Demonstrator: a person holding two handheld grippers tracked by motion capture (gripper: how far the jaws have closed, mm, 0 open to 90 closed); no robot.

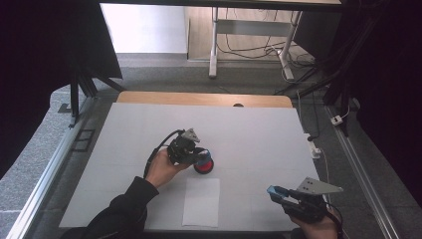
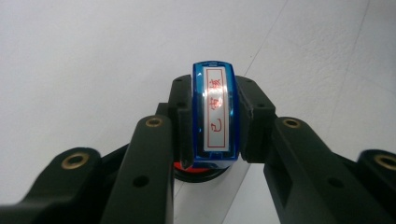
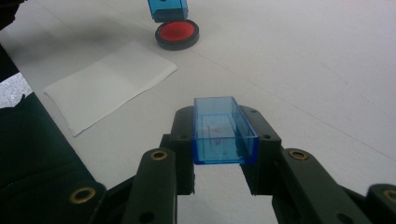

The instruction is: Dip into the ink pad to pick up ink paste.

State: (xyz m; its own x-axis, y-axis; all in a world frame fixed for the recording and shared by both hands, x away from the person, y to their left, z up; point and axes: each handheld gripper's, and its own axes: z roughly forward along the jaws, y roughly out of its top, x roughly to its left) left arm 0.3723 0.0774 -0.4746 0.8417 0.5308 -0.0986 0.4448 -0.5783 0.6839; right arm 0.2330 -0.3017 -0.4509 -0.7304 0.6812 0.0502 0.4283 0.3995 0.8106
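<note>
My left gripper (image 1: 196, 155) is shut on a blue stamp (image 2: 215, 116) with a white label bearing red characters. The stamp stands over a round red ink pad (image 1: 204, 166) in a black case, which sits near the middle of the table. In the left gripper view the ink pad (image 2: 198, 172) peeks out just below the stamp. In the right gripper view the stamp (image 3: 168, 8) is right above the pad (image 3: 177, 33); I cannot tell if they touch. My right gripper (image 1: 278, 192) is shut on a clear blue stamp cap (image 3: 223, 130), open side up, at the near right.
A white sheet of paper (image 1: 201, 201) lies flat just in front of the ink pad, near the table's front edge. The table (image 1: 259, 129) has a white cover and a wooden far edge. A person's dark sleeve (image 1: 124, 211) comes in at the bottom left.
</note>
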